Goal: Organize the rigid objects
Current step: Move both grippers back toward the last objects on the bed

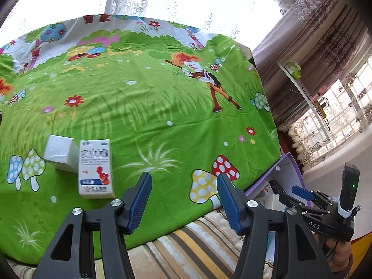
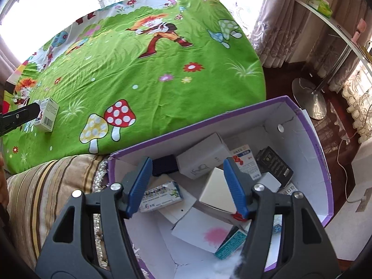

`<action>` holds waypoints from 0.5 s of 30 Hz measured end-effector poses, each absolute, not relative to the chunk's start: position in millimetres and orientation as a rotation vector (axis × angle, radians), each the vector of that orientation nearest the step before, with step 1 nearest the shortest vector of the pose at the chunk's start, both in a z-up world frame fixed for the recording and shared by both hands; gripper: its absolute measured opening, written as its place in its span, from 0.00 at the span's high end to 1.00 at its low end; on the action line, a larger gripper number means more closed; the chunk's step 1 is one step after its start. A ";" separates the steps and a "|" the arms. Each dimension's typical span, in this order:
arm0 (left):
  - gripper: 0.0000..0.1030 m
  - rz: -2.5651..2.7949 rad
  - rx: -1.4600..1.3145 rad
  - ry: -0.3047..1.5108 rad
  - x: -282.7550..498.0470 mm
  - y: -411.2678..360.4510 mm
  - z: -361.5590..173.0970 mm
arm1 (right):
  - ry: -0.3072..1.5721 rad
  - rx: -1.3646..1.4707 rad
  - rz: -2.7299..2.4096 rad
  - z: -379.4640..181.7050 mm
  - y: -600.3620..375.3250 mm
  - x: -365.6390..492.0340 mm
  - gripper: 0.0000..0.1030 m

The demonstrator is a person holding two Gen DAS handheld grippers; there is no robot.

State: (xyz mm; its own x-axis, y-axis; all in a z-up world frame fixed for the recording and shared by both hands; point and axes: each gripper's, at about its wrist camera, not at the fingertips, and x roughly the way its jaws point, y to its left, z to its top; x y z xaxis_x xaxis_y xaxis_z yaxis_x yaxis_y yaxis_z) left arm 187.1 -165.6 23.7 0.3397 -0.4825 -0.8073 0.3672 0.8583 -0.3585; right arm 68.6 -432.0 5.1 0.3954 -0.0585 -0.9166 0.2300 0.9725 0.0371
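Right wrist: boxes [image 2: 210, 160] below jaws.

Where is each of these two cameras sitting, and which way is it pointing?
Left wrist view: rides on the left tongs, looking down at the green sheet and medicine box; right tongs and hand show.
Right wrist view: rides on the right tongs, looking into the purple box of packets; a left tong tip shows.
Shared: sheet, medicine box, purple box.
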 end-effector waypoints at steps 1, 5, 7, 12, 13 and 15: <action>0.42 -0.538 -0.122 1.085 191.3 -157.8 24.1 | 1.150 0.157 -0.173 6.1 -425.8 72.4 0.34; 0.42 -0.474 -0.124 1.069 209.9 -124.3 24.6 | 1.140 0.130 -0.134 10.7 -404.7 86.0 0.34; 0.42 -0.444 -0.121 1.073 219.2 -109.2 21.9 | 1.137 0.120 -0.115 13.0 -395.7 91.3 0.34; 0.42 -0.373 -0.116 1.080 236.2 -77.2 11.3 | 1.128 0.087 -0.056 18.9 -369.4 107.6 0.33; 0.42 -0.365 -0.116 1.080 238.8 -73.0 8.8 | 1.124 0.079 -0.044 20.6 -363.7 110.7 0.33; 0.42 -0.354 -0.110 1.085 242.3 -67.0 3.7 | 1.115 0.063 -0.020 24.3 -351.5 116.8 0.33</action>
State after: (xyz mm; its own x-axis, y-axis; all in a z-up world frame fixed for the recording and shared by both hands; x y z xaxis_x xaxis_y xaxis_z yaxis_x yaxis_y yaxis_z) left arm 242.2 -67.0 3.7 0.4173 -0.3348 -0.8449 0.2280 0.9385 -0.2593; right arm 116.8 -351.5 24.3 0.4398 0.0158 -0.8980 0.0476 0.9980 0.0409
